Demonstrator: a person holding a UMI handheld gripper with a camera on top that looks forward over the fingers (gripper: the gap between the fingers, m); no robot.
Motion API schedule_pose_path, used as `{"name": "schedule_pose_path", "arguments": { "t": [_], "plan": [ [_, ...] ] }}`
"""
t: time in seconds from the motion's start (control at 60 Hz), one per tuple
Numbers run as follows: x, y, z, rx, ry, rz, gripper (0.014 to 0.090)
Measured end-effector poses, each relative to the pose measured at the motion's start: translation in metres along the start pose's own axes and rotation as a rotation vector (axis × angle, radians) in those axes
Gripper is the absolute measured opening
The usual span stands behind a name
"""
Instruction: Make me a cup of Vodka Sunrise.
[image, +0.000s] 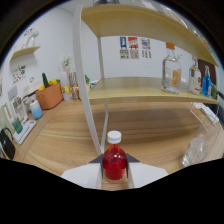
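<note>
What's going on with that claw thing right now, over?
Gripper shut on small red-liquid bottle with white cap. Wooden table ahead. Clear glass bottle on shelf, out of the way.

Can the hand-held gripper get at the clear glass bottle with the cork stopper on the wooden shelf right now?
Probably not yet: the hand-held gripper is shut on a small red bottle with a white cap, so the clear glass bottle must wait.
</note>
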Motion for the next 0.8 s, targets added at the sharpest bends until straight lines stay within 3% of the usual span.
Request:
{"name": "schedule_pose_path", "arguments": {
  "t": [0.167, 0.5, 0.617, 0.7, 0.8],
  "plan": [
    [-0.006, 0.023, 0.01, -0.071, -0.003, -0.009, 0.0348],
    [-0.007, 0.036, -0.001, -0.073, -0.015, -0.033, 0.036],
    [-0.005, 0.048, -0.003, -0.119, -0.017, -0.044, 0.0378],
    [-0.004, 0.056, -0.005, -0.155, -0.028, -0.023, 0.051],
    [-0.006, 0.048, -0.016, -0.151, -0.063, -0.013, 0.0839]
  ]
}}
